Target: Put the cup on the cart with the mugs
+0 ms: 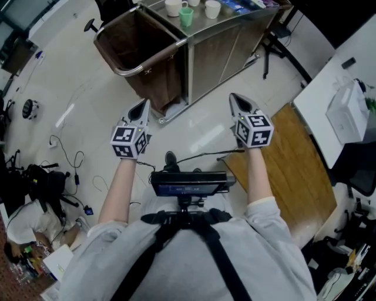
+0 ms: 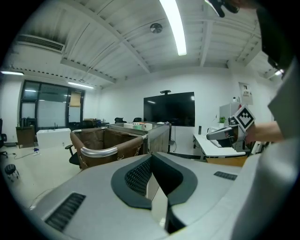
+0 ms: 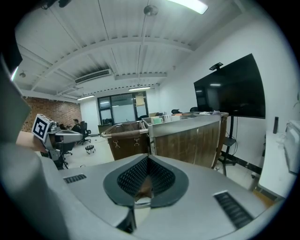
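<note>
Head view: the green cup [image 1: 185,16] stands upright on the cart [image 1: 220,56] top just beside the white mugs [image 1: 174,7], mouth up, long axis vertical. Both the left gripper [image 1: 145,103] and the right gripper [image 1: 234,96] are well apart from it.
Left gripper view: jaws pressed together, nothing between them, cup too small to judge.
Right gripper view: jaws closed and empty. The cup is probably light, rigid, slick and breakable, so pinch one wall at the rim.

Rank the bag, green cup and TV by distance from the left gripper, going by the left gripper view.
1. Bag: just ahead of the left gripper, slightly to its left.
2. Green cup: on the cart top, beyond the bag.
3. TV: on the far wall, behind the cart.
</note>
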`<action>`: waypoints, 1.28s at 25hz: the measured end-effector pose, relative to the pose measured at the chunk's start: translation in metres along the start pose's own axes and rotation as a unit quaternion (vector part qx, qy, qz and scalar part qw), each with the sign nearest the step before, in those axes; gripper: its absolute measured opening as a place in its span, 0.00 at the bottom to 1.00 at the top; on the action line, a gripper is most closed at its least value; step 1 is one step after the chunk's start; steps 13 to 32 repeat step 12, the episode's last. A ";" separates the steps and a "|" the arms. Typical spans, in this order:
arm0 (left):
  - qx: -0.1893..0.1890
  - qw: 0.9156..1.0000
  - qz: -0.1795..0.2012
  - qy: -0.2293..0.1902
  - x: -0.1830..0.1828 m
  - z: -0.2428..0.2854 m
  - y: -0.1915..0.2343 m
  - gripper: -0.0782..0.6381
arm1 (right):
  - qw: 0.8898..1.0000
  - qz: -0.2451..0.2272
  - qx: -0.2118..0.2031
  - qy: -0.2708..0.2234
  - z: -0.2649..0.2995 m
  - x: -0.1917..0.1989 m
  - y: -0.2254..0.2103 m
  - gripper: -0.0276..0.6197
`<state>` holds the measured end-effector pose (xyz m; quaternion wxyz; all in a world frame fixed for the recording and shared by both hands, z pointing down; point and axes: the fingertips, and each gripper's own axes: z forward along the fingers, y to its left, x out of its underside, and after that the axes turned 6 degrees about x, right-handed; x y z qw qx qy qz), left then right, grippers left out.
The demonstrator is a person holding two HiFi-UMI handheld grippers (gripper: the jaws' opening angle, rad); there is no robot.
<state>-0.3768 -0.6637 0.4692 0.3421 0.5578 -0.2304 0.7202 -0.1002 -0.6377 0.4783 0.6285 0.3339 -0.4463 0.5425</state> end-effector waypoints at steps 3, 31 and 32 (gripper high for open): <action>-0.001 1.000 -0.002 -0.001 0.002 -0.001 0.001 0.11 | 1.000 0.006 0.000 0.002 -0.001 0.004 -0.002 0.04; -0.002 1.000 -0.008 0.002 0.012 -0.006 0.001 0.11 | 1.000 0.011 -0.002 0.002 -0.002 0.011 -0.002 0.04; -0.002 1.000 -0.008 0.002 0.012 -0.006 0.001 0.11 | 1.000 0.011 -0.002 0.002 -0.002 0.011 -0.002 0.04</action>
